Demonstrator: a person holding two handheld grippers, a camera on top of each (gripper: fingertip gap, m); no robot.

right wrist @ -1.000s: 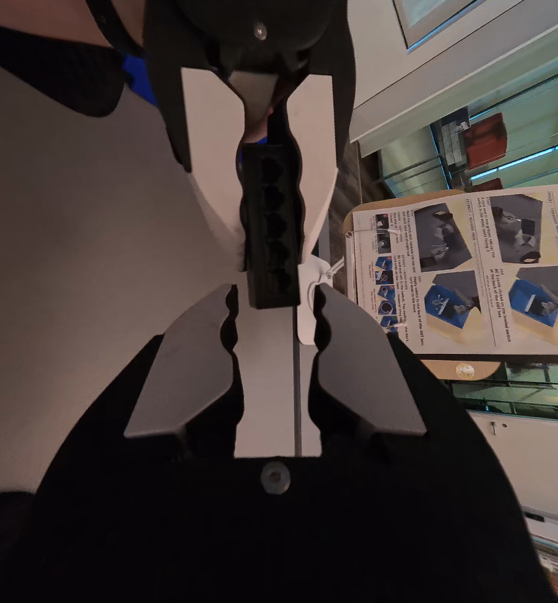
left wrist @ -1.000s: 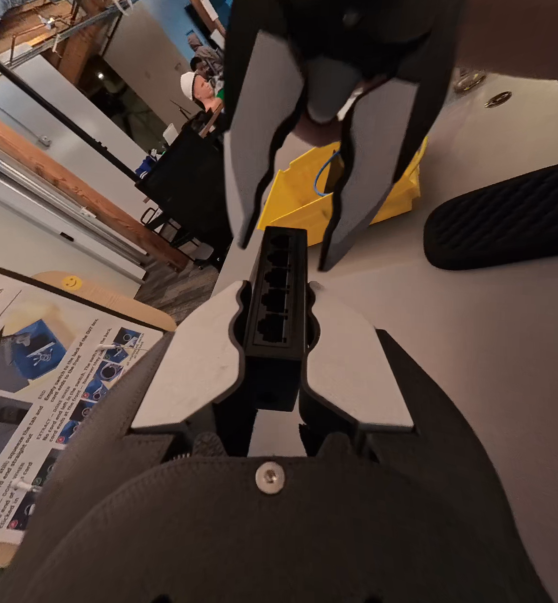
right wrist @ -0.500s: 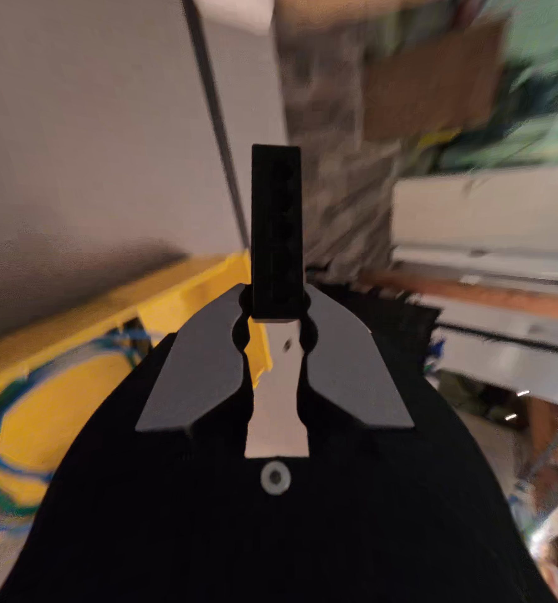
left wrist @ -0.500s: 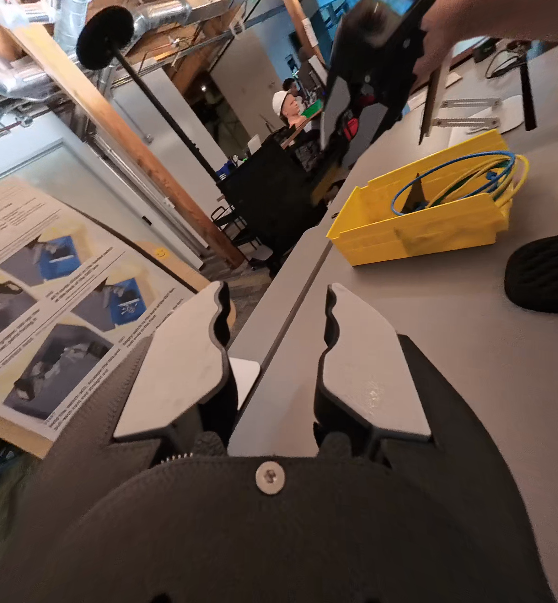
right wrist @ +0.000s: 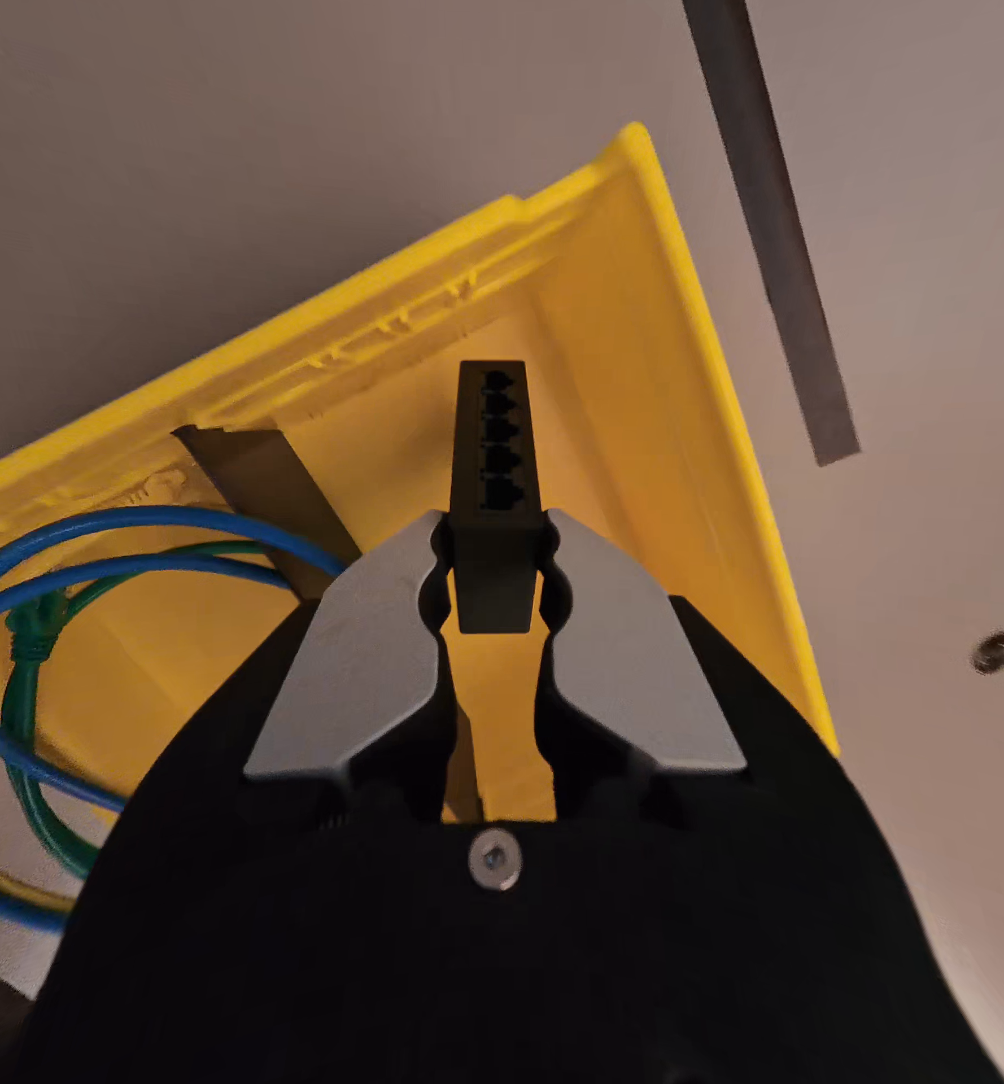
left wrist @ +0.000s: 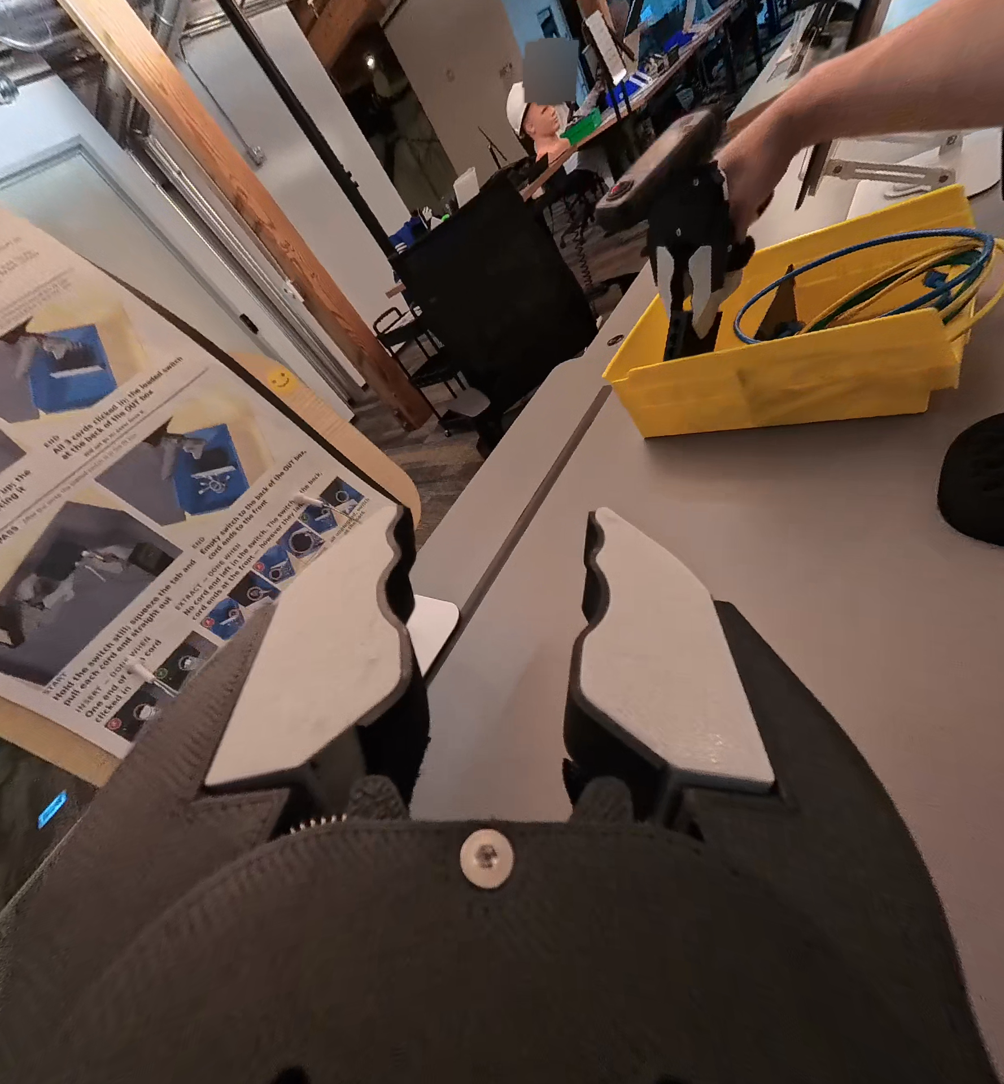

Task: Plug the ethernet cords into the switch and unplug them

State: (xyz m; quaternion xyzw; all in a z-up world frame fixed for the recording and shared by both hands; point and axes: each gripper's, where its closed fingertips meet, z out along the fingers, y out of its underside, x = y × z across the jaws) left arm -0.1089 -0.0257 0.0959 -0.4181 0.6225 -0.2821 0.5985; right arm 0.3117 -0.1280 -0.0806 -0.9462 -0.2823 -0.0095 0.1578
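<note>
My right gripper (right wrist: 495, 528) is shut on the black ethernet switch (right wrist: 495, 451) and holds it, ports showing, inside the near end of the yellow bin (right wrist: 693, 410). Blue (right wrist: 136, 522) and green (right wrist: 30, 645) ethernet cords lie coiled in the bin's other end. In the left wrist view the right gripper (left wrist: 690, 293) dips the switch (left wrist: 677, 334) into the bin (left wrist: 781, 375), where blue and yellow cords (left wrist: 875, 264) loop above the rim. My left gripper (left wrist: 497, 545) is open and empty, low over the grey table (left wrist: 781, 616), well short of the bin.
An instruction board (left wrist: 106, 498) leans at the left off the table's edge. A black ribbed pad (left wrist: 998, 481) lies on the table at the right. A dark seam (left wrist: 523, 510) runs along the table. A person's arm (left wrist: 898, 76) reaches over the bin.
The switch passed from my left gripper to my right. My left gripper opened and drew back. My right gripper carried the switch over to the yellow bin and lowered it in.
</note>
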